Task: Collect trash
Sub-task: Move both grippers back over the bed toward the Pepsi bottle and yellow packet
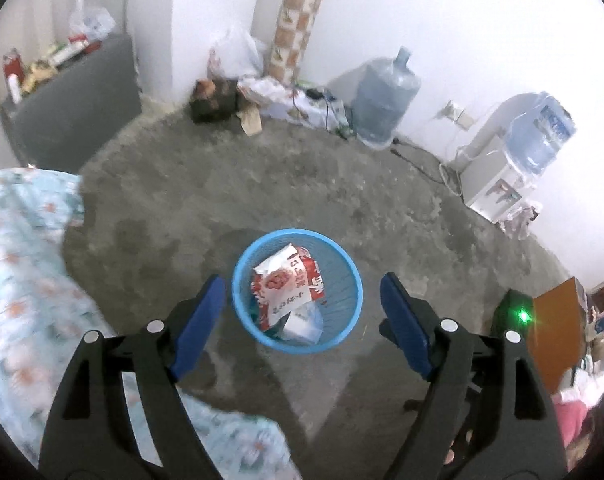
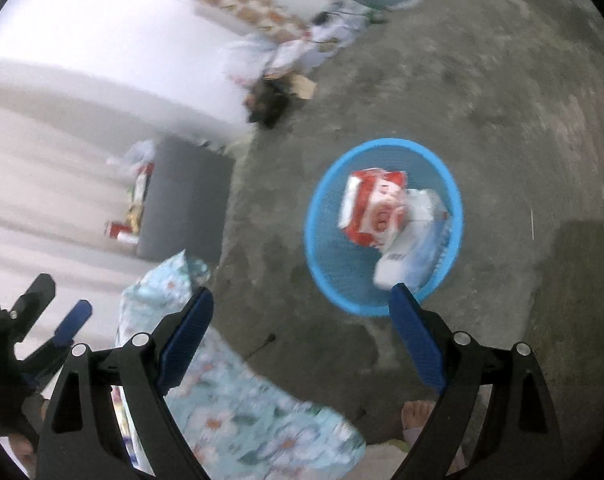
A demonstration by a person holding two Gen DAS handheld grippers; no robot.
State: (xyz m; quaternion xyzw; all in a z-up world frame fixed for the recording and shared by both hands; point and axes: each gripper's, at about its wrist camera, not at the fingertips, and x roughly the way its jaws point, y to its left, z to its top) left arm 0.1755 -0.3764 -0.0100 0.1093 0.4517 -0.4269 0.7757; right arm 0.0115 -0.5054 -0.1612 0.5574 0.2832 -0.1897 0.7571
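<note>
Right in front of my left hand-held gripper (image 1: 302, 312) the blue pads stand wide apart with nothing between them, and I see the same on my right hand-held gripper (image 2: 302, 320), spread and empty. Just below both I see the floral bedding (image 1: 22, 264) at the left, its edge beside the bare concrete floor (image 1: 302, 184). On that floor, just ahead of the left fingertips, stands the blue trash basket (image 1: 242, 280), upright, with a red and white wrapper (image 1: 290, 284) and a pale plastic packet (image 1: 303, 322) lying inside it. From the right wrist the basket sits past the right fingertip. Farther off, a water jug (image 1: 383, 100) and a water dispenser (image 1: 497, 176) stand against the white wall, well apart from the basket.
</note>
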